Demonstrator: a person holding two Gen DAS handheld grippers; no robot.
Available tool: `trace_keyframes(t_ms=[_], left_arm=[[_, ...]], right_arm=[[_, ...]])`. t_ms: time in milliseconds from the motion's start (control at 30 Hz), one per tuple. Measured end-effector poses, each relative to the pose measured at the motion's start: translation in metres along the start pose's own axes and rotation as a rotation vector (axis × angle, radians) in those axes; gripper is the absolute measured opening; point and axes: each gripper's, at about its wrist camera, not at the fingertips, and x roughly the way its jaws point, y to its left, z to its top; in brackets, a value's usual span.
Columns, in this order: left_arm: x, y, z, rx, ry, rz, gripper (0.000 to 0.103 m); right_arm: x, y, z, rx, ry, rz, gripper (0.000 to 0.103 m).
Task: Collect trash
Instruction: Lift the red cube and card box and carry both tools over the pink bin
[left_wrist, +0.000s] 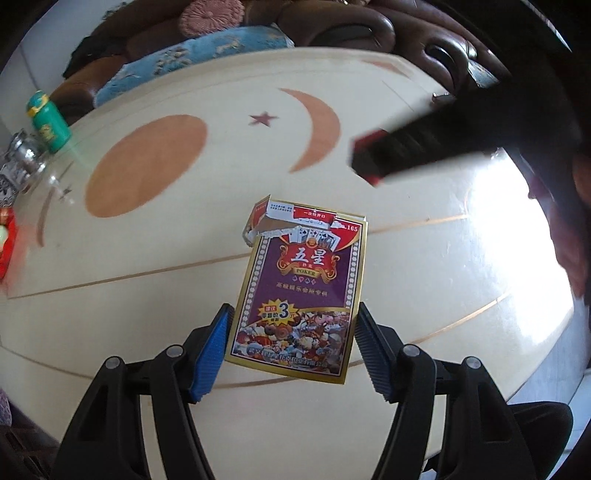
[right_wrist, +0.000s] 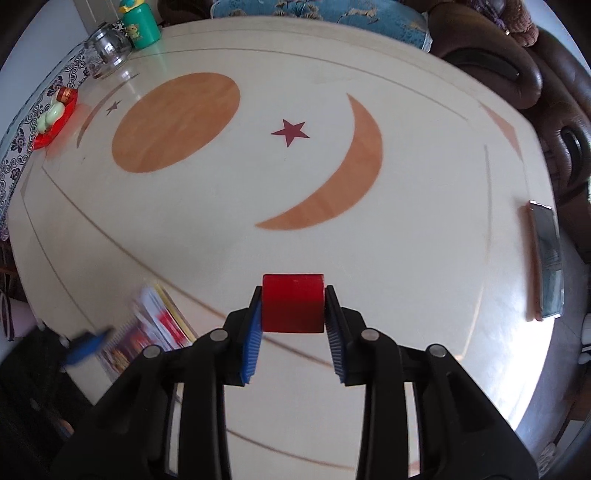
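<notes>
The left gripper has its fingers apart around the torn card box lying on the tabletop. The right gripper is clamped on a red box. Best to centre both pads, then squeeze evenly.

Your left wrist camera sits close above the table, looking forward and down along its blue-padded fingers toward the sofa on the far side, with the card box near the lens and filling the lower centre. Your right wrist camera looks from higher and further back, along its own fingers, taking in nearly the whole tabletop. Both views share the orange disc, star, crescent and green bottle, and the card box shows blurred at the right view's lower left.
</notes>
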Motion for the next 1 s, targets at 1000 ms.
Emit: trace_keyframes(t_ms=[1000], left_arm=[[-0.188,0.021,-0.070,-0.040,-0.237,0.022,0.064]], right_arm=[[-0.158,0.077,-0.171,0.016,-0.285,-0.113,0.032]])
